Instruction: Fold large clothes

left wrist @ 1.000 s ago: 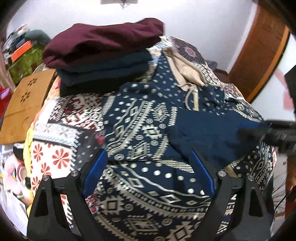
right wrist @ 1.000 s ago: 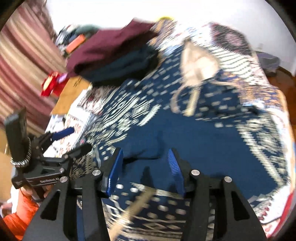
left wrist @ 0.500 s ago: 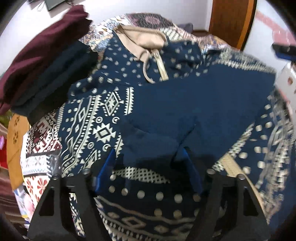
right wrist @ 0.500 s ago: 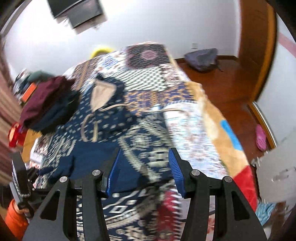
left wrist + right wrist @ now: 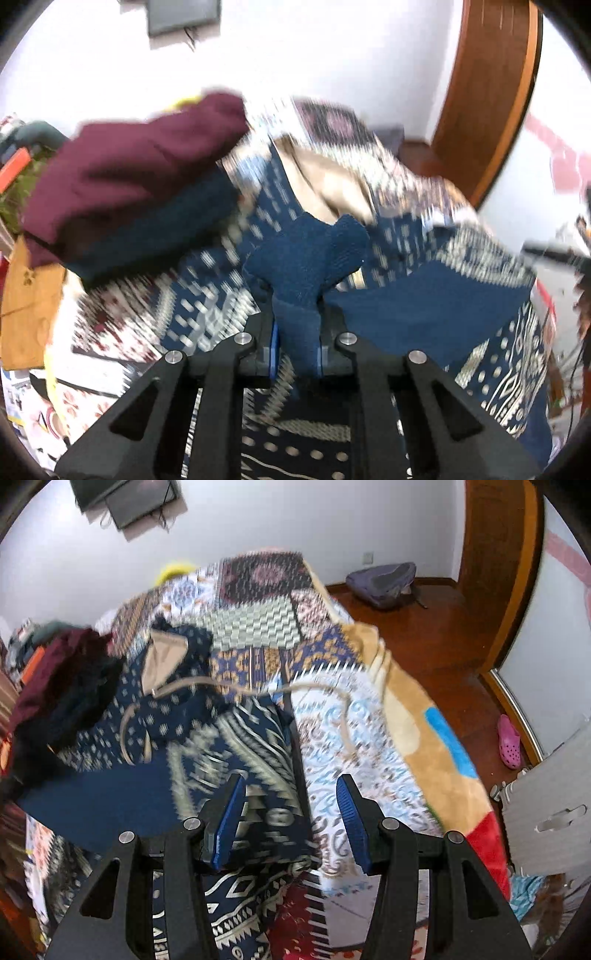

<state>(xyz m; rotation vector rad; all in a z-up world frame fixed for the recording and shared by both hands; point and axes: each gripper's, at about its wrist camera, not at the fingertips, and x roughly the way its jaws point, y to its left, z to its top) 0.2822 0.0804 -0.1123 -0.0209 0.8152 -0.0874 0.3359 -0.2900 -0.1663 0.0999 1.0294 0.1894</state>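
A large navy hoodie with cream patterns [image 5: 424, 306] lies spread on the bed, its beige-lined hood [image 5: 159, 657] toward the far side. In the left wrist view my left gripper [image 5: 297, 325] is closing its jaws, and a bunched plain navy end of the hoodie [image 5: 310, 254] is pinched between the blue pads and sticks up past them. In the right wrist view my right gripper [image 5: 291, 786] stands open over the hoodie's right-hand edge [image 5: 266, 738], with nothing gripped. A beige drawstring [image 5: 221, 683] trails across the quilt.
A stack of folded maroon and navy clothes [image 5: 129, 177] sits at the bed's left side. The patchwork quilt [image 5: 258, 627] covers the bed. A grey backpack [image 5: 384, 583] and a pink shoe [image 5: 509, 742] lie on the wooden floor; a brown door [image 5: 491, 92] stands at the right.
The left gripper went from wide open to pinching the navy fabric and has lifted it. The right gripper swung away from the navy patch to the hoodie's right edge, still open.
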